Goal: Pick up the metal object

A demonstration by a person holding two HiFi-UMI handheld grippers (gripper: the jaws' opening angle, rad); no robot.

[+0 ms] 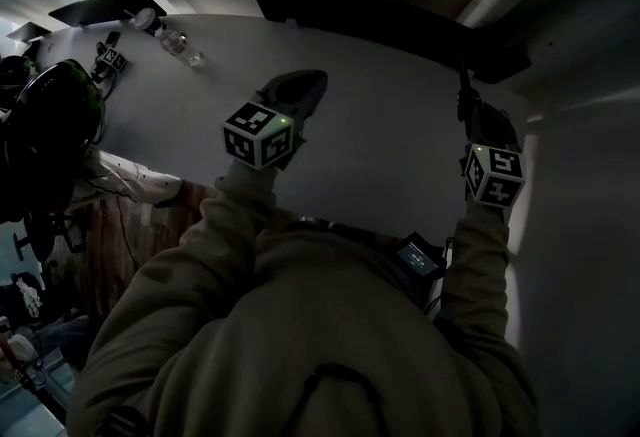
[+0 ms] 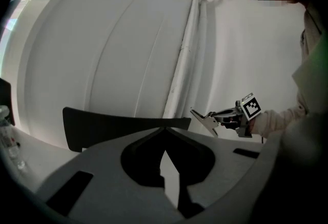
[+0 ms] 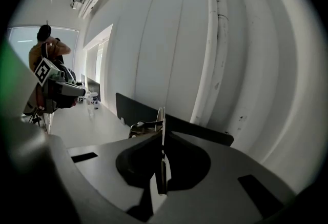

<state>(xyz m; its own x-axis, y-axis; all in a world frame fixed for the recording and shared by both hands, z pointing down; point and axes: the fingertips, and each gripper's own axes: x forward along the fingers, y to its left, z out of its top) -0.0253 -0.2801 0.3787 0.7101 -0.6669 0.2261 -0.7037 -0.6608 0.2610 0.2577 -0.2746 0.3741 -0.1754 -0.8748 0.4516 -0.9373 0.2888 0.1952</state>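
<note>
The metal object (image 3: 161, 130) is a thin flat plate with a small bracket part on its side. My right gripper (image 3: 162, 138) is shut on it, and the plate stands edge-on between the jaws. In the left gripper view the plate (image 2: 205, 120) sticks out leftward from the right gripper (image 2: 221, 115), held in the air. In the head view the right gripper (image 1: 466, 97) is raised over the white table (image 1: 380, 145) at the right. My left gripper (image 1: 296, 87) is raised at the middle; its jaws (image 2: 165, 129) meet at the tips with nothing between them.
A dark divider panel (image 1: 380, 20) runs along the table's far edge. A clear bottle (image 1: 180, 45) and a small marker-bearing device (image 1: 110, 60) lie at the table's far left. White pipes (image 2: 182, 64) run up the wall. A person (image 3: 46, 51) stands far back.
</note>
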